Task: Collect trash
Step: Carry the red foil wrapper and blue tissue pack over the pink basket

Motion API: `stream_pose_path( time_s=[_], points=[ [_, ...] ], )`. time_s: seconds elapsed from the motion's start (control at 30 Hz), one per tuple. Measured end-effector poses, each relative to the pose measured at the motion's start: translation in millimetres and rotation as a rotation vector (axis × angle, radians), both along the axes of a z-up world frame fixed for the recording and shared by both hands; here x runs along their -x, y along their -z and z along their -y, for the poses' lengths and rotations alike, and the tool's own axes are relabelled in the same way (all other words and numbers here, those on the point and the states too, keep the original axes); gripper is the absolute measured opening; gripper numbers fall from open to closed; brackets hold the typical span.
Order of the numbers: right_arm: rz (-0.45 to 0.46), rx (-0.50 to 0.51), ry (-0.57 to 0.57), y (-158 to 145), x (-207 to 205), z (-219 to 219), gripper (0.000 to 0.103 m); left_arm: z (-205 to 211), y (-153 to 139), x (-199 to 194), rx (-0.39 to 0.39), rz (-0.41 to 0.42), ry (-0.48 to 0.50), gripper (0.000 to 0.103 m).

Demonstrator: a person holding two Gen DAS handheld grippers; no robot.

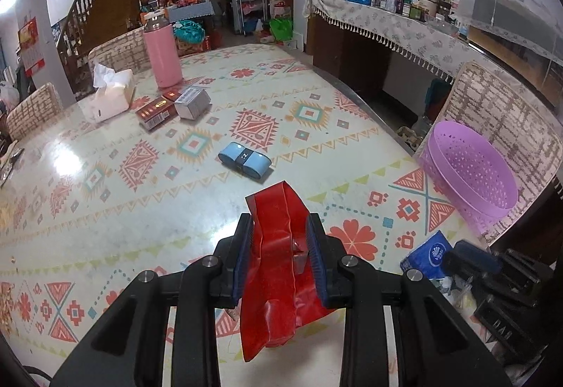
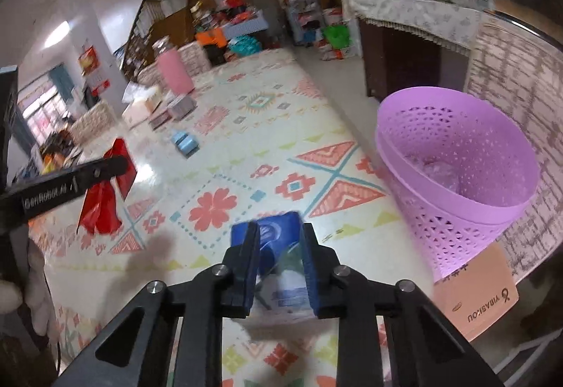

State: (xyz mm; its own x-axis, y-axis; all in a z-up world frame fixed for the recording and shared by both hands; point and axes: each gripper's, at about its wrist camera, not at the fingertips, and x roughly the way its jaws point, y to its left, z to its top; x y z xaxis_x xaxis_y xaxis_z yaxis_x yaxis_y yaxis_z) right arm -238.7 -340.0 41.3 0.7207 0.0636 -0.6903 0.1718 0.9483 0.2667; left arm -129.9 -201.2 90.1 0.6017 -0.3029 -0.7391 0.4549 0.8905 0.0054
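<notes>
Crumpled red wrapper (image 1: 281, 267) & blue tissue pack (image 2: 278, 260) near purple basket (image 2: 457, 175)

right tongs (image 2: 279, 239) clamped on blue packet (image 2: 279, 228) | purple basket (image 2: 454, 175) right, near | left tongs (image 2: 116, 165) hold red wrapper (image 2: 102, 200) far left | patterned bench (image 2: 246, 147)

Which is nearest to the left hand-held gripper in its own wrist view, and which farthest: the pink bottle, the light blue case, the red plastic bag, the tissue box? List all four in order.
1. Red plastic bag: clamped in the left hand-held gripper.
2. Light blue case: mid-table, just ahead.
3. Tissue box: far left.
4. Pink bottle: far end, behind the boxes.
</notes>
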Motion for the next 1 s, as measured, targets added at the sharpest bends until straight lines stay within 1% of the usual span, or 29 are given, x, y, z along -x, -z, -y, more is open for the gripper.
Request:
stream_pose_path(
  time_s=[0.07, 0.1, 0.13, 0.17, 0.27, 0.33, 0.37, 0.4, 0.57, 0.73, 0.83, 1.0],
  points=[
    [-0.006, 0.021, -0.007, 3, -4, -6, 0.04, -1, 2, -1, 0.0, -0.007, -0.007, 0.03],
    [-0.005, 0.031, -0.009, 4, -5, -8, 0.056, -1, 3, -1, -0.003, -0.009, -0.01, 0.03],
    [-0.008, 0.042, -0.006, 4, -6, -9, 0.069, -1, 3, -1, -0.006, -0.011, -0.013, 0.03],
    [-0.013, 0.055, -0.004, 6, -8, -11, 0.07, -1, 4, 0, -0.007, -0.011, -0.014, 0.03],
    [-0.059, 0.082, -0.011, 16, -19, -15, 0.07, -2, 3, 1, -0.012, -0.002, -0.016, 0.03],
    [-0.063, 0.117, -0.012, 18, -22, -19, 0.069, -3, 2, 2, -0.019, 0.012, -0.021, 0.03],
    [-0.068, 0.119, -0.015, 19, -23, -20, 0.065, -3, 2, 2, -0.022, 0.016, -0.023, 0.03],
    [-0.065, 0.115, -0.015, 18, -23, -20, 0.056, -3, 1, 2, -0.026, 0.022, -0.026, 0.03],
    [-0.034, 0.078, -0.003, 11, -15, -14, 0.055, -3, -2, 3, -0.037, 0.044, -0.028, 0.03],
    [0.021, 0.054, 0.015, -8, -6, -2, 0.055, 4, -6, 3, -0.042, 0.056, -0.019, 0.03],
    [0.046, 0.045, 0.024, -17, -3, 4, 0.055, 10, -10, 3, -0.043, 0.063, -0.009, 0.03],
    [0.075, 0.019, 0.052, -29, 3, 26, 0.056, 30, -21, 3, -0.051, 0.09, 0.021, 0.03]
  ],
)
